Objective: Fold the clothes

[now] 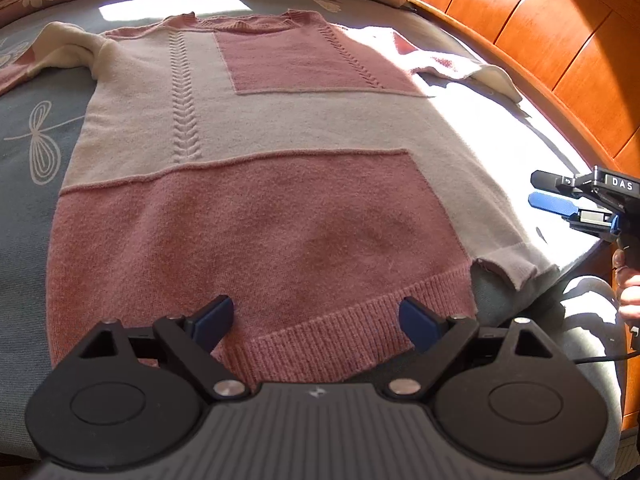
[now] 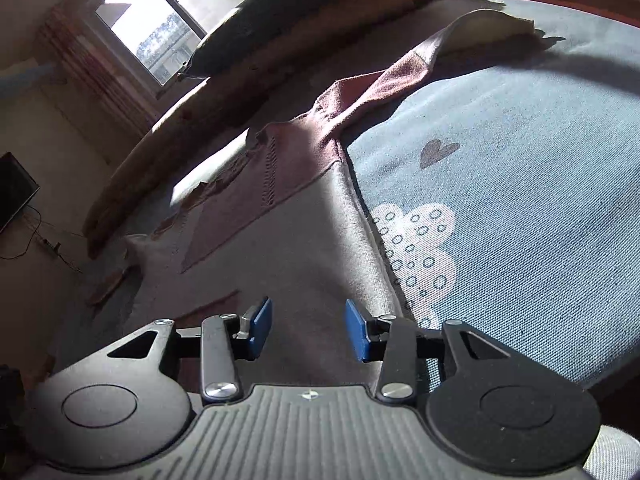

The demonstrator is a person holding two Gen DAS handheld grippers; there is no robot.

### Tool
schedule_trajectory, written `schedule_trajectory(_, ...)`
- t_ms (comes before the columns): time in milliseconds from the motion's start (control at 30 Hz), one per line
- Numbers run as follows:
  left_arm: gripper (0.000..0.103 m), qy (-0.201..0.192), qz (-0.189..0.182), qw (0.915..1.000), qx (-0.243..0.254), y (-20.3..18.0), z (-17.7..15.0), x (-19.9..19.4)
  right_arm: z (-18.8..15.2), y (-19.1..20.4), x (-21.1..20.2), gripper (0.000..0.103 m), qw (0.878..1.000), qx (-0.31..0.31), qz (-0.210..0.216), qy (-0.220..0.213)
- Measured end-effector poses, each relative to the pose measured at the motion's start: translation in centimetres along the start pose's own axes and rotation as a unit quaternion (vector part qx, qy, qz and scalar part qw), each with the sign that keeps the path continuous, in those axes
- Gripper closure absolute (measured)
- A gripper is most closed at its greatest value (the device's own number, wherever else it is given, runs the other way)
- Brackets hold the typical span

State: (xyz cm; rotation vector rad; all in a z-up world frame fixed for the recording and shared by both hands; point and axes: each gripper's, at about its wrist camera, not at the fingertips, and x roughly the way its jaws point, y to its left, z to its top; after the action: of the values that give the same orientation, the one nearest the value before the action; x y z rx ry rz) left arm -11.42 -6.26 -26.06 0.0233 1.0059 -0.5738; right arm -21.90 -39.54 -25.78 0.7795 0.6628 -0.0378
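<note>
**Both grippers open over a flat sweater**

The left gripper (image 1: 316, 320) hangs just above the hem, jaws spread wide, nothing between them, blue pads (image 1: 214, 316) out to either side of the ribbed pink edge. Ahead of it the sweater (image 1: 248, 148) lies spread flat on the bed (image 1: 28, 168), neck at the far end, pink and cream blocks, a cable stitch running down the cream part. One sleeve (image 1: 60, 46) trails off to the far left, the other (image 1: 460, 64) stretches right toward the orange headboard (image 1: 540, 40), in bright sun.

Over to the right gripper (image 2: 308, 330): jaws parted too, less widely, empty, poised over the sweater's cream side edge. Beside it, the blue bedcover shows a white flower print (image 2: 420, 248). From the left camera that gripper sits at the sweater's right side, a hand (image 1: 630, 288) on its handle. Pillows (image 2: 280, 12) lie at the bed's far end, under a window (image 2: 160, 12).
</note>
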Motion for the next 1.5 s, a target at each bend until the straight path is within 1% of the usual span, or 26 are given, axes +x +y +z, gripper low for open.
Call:
schedule_trajectory(33, 0.013, -0.002, 0.002, 1.0000, 0.002, 0.0, -0.1, 0.0, 0.1, -0.6, 0.7, 0.057, 1.000, 0.023, -0.004, 0.014)
schedule_trajectory(67, 0.013, -0.002, 0.003, 1.0000, 0.004, 0.0, -0.2, -0.1, 0.1, -0.9, 1.1, 0.058, 0.999, 0.027, -0.027, 0.023)
schedule_trajectory(100, 0.013, -0.002, 0.006, 1.0000, 0.005, 0.0, -0.4, -0.2, 0.0, -1.1, 1.0, 0.075, 0.999, 0.016, -0.048, 0.014)
schedule_trajectory(133, 0.013, -0.003, 0.009, 0.9999, 0.006, 0.2, -0.5, -0.3, -0.2, -1.2, 0.8, 0.078, 0.998, 0.003, -0.069, 0.002)
schedule_trajectory(167, 0.013, -0.004, 0.009, 0.9999, 0.007, 0.3, -0.6, -0.3, -0.2, -1.3, 0.2, 0.077, 0.997, 0.005, -0.071, -0.008)
schedule_trajectory(200, 0.013, -0.005, 0.008, 0.9999, 0.005, 0.5, -0.6, -0.3, -0.2, -1.3, -0.3, 0.072, 0.997, 0.008, -0.071, -0.019)
schedule_trajectory(233, 0.013, -0.004, 0.007, 1.0000, 0.001, 0.5, -0.5, -0.3, -0.2, -1.1, -0.7, 0.062, 0.998, 0.006, -0.065, -0.021)
schedule_trajectory(267, 0.013, -0.002, 0.007, 1.0000, -0.003, 0.5, -0.4, -0.3, -0.2, -1.0, -1.0, 0.058, 0.998, 0.002, -0.060, -0.023)
schedule_trajectory(433, 0.013, -0.011, -0.001, 0.9999, -0.008, -0.1, -0.3, -0.4, -0.9, 1.3, -0.3, 0.058, 0.999, -0.046, -0.025, 0.000)
schedule_trajectory(500, 0.013, -0.011, -0.003, 0.9999, 0.010, -0.7, -0.7, -0.4, -1.7, 2.8, 0.7, 0.058, 0.995, -0.094, -0.033, 0.008)
schedule_trajectory(533, 0.013, -0.011, 0.004, 0.9996, 0.025, -1.1, -1.0, -0.3, -2.1, 3.6, 1.2, 0.056, 0.992, -0.118, -0.038, 0.011)
schedule_trajectory(600, 0.013, -0.012, 0.023, 0.9982, 0.054, -1.9, -1.8, -0.3, -3.5, 5.3, 2.5, 0.055, 0.979, -0.194, -0.067, 0.016)
schedule_trajectory(633, 0.013, -0.016, 0.030, 0.9971, 0.069, -2.3, -2.3, -0.3, -4.5, 5.9, 3.1, 0.052, 0.967, -0.236, -0.098, 0.016)
schedule_trajectory(667, 0.013, -0.020, 0.035, 0.9957, 0.083, -2.6, -2.9, -0.5, -5.4, 6.2, 3.4, 0.051, 0.957, -0.266, -0.113, 0.014)
schedule_trajectory(700, 0.013, -0.022, 0.037, 0.9946, 0.094, -2.9, -3.4, -0.6, -5.9, 6.4, 3.4, 0.046, 0.953, -0.282, -0.113, 0.007)
schedule_trajectory(733, 0.013, -0.022, 0.035, 0.9935, 0.106, -3.2, -3.8, -0.8, -6.3, 6.2, 3.3, 0.038, 0.953, -0.283, -0.107, 0.003)
schedule_trajectory(833, 0.013, -0.043, 0.008, 0.9899, 0.135, -3.9, -4.0, -2.0, -6.6, 5.6, 2.8, 0.034, 0.958, -0.272, -0.090, -0.005)
schedule_trajectory(933, 0.013, -0.095, 0.018, 0.9855, 0.139, -4.3, -2.3, -2.5, -6.2, 5.1, 2.5, 0.028, 0.967, -0.244, -0.074, -0.008)
schedule_trajectory(1000, 0.013, -0.109, 0.030, 0.9850, 0.130, -4.2, -1.2, -1.7, -6.0, 4.8, 2.4, 0.027, 0.971, -0.229, -0.068, -0.010)
schedule_trajectory(1067, 0.013, -0.101, 0.025, 0.9891, 0.104, -3.9, -0.6, -0.1, -6.1, 5.0, 2.5, 0.026, 0.971, -0.228, -0.069, -0.012)
schedule_trajectory(1133, 0.013, -0.076, 0.005, 0.9940, 0.078, -3.9, -0.8, 1.6, -6.4, 5.1, 2.4, 0.026, 0.969, -0.236, -0.072, -0.012)
schedule_trajectory(1167, 0.012, -0.078, 0.003, 0.9936, 0.081, -4.4, -1.4, 1.9, -6.5, 5.2, 2.4, 0.026, 0.968, -0.241, -0.073, -0.012)
schedule_trajectory(1233, 0.010, -0.066, -0.023, 0.9897, 0.125, -6.0, -3.1, 1.6, -6.6, 5.1, 2.3, 0.025, 0.968, -0.242, -0.069, -0.012)
schedule_trajectory(1267, 0.010, -0.066, -0.026, 0.9901, 0.121, -5.7, -3.0, 1.4, -6.5, 5.0, 2.2, 0.024, 0.968, -0.242, -0.064, -0.012)
schedule_trajectory(1433, 0.010, -0.087, -0.018, 0.9950, 0.047, -1.6, -0.9, 0.7, -5.9, 5.9, 2.2, 0.023, 0.972, -0.230, -0.052, -0.013)
schedule_trajectory(1500, 0.010, -0.095, -0.015, 0.9952, 0.017, 0.0, -0.1, 0.5, -5.4, 7.3, 2.4, 0.023, 0.968, -0.248, -0.034, -0.020)
